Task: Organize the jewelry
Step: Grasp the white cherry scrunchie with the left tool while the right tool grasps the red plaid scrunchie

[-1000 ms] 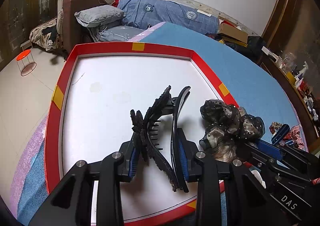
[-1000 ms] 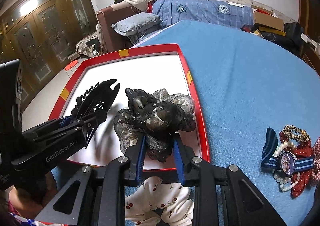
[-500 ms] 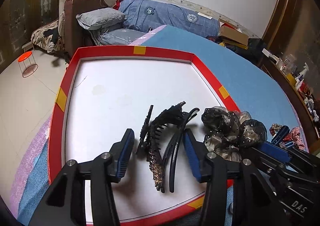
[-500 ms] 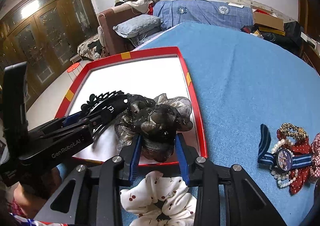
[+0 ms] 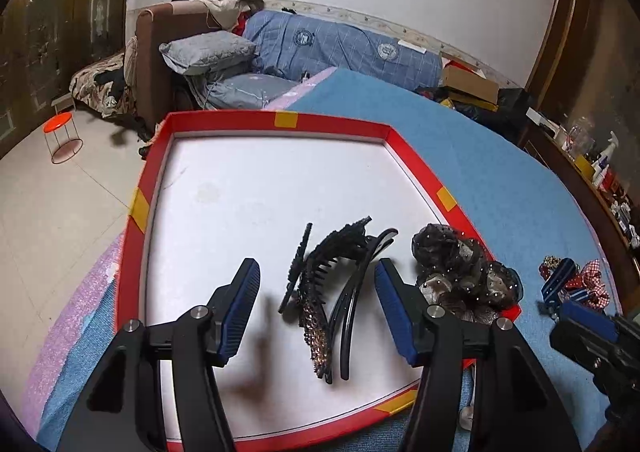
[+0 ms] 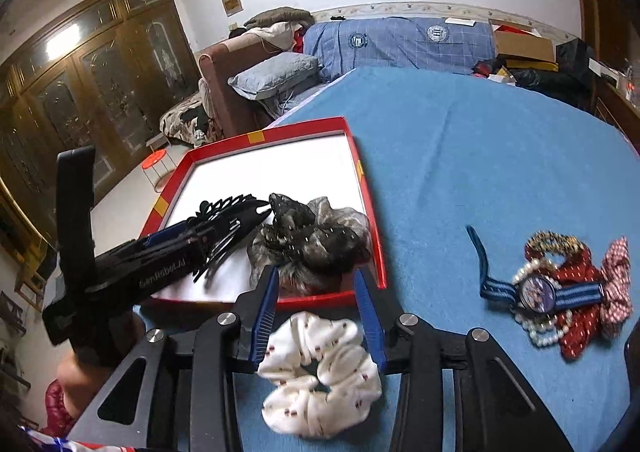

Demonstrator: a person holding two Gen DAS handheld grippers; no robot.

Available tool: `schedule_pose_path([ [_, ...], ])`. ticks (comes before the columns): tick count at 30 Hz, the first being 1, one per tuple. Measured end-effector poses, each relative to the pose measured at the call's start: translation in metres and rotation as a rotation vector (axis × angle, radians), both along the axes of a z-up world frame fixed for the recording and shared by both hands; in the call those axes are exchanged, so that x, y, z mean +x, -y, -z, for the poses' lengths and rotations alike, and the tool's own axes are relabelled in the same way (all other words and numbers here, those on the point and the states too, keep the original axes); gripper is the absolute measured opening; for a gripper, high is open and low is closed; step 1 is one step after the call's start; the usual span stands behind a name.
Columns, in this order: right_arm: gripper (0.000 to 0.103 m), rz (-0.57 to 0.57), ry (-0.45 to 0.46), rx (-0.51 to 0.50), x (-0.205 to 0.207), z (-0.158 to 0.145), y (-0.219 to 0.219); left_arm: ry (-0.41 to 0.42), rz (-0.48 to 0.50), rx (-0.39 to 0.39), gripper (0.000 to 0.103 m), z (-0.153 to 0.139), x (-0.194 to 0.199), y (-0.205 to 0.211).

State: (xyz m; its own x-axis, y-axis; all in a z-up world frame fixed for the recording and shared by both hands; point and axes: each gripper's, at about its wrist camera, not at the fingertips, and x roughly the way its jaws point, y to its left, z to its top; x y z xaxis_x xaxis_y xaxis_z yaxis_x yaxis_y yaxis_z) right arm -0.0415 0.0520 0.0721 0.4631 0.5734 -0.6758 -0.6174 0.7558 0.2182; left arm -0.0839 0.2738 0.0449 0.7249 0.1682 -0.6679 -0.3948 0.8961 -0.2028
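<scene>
- The far half of the red tray (image 5: 138,208) is bare white floor, open to a gripper.
- Its near right holds the black hair clips (image 5: 332,292) and the dark scrunchie (image 5: 460,276).
- Right of the tray, blue cloth (image 6: 480,156) lies clear up to the jewelry pile (image 6: 560,284).

**Hair clips lie loose in the red tray**

The left gripper (image 5: 318,308), its jaws just opened, straddles black hair clips (image 5: 332,292) lying on the red tray (image 5: 138,208). A dark scrunchie (image 5: 460,276) sits by the tray's right edge.

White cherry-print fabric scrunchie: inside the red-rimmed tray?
No, the white cherry-print fabric scrunchie lies on the blue cloth outside the red-rimmed tray.
</scene>
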Motion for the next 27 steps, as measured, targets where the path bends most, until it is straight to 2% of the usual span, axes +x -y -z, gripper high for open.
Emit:
schedule_pose_path([
  [6, 0.048, 0.033, 0.013, 0.004, -0.013, 0.003, 0.023, 0.054, -0.020, 0.053, 0.067, -0.009, -0.014, 0.010],
  [7, 0.051, 0.039, 0.017, 0.002, -0.015, 0.004, 0.026, 0.062, -0.021, 0.065, 0.067, -0.011, -0.016, 0.013],
  [12, 0.051, 0.085, 0.012, -0.008, -0.019, 0.015, 0.051, 0.079, -0.009, 0.119, 0.068, -0.017, -0.026, 0.028],
  [21, 0.051, 0.206, -0.011, -0.011, -0.013, 0.033, 0.108, 0.064, 0.110, 0.075, 0.068, -0.021, -0.037, 0.056],
  [27, 0.051, 0.234, -0.035, 0.015, -0.011, 0.045, 0.131, 0.057, 0.200, 0.031, 0.068, -0.021, -0.044, 0.070],
])
